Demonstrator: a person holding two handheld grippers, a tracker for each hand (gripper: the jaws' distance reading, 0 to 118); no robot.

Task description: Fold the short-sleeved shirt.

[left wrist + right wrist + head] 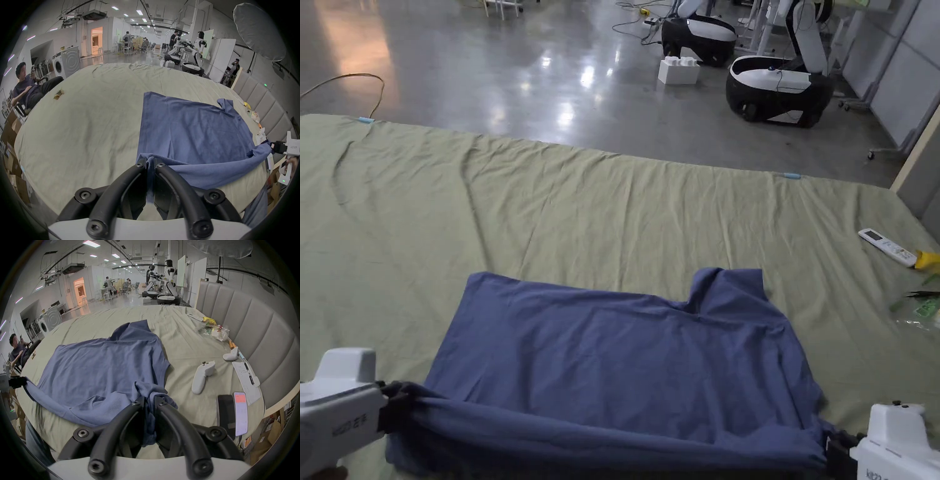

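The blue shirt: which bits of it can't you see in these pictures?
- Shirt, head view: near edge cut off by the picture's bottom.
- Pinched corners: hidden between the jaws of the left gripper and right gripper.
- Underside: hidden against the green sheet.

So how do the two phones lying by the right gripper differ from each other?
In the right gripper view, the dark phone has a black, unlit screen, while the white phone is lit, with a red band near its top. The dark phone lies nearer the right gripper; the white phone lies on its far side, toward the headboard. Both lie flat, side by side, on the green sheet.
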